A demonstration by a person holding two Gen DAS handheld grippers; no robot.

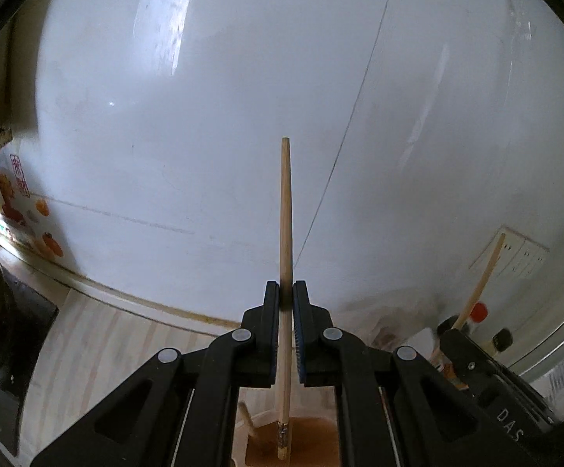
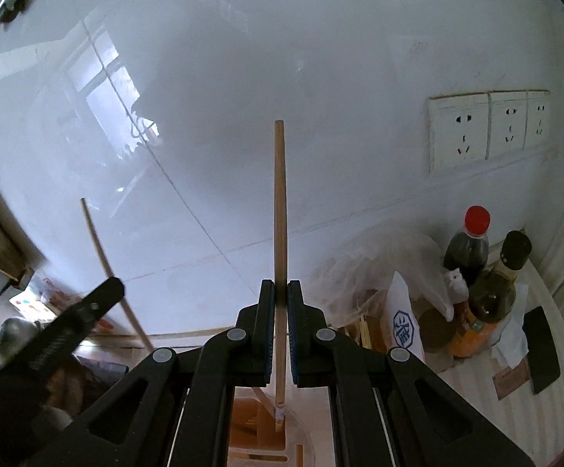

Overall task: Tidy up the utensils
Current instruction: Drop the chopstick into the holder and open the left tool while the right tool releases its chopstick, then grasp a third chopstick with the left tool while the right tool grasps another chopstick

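Two wrist views, shared white wall

1. Left tongs: black arms, blue pads, grey rivets.
2. Right tongs: the same black, blue and grey.
3. Left chopstick: pale tan wood, with a silvery band near its lower end.
4. Right chopstick: light brown wood.
5. Wall: glossy white tiles with thin grey seams.
6. Tabletop: pale wood-grain stripes.
7. Sockets: off-white.
8. Dark bottle: near-black, red cap.
9. Second bottle: olive-brown, black cap, orange label.
10. Sticker: orange and red pictures on white.
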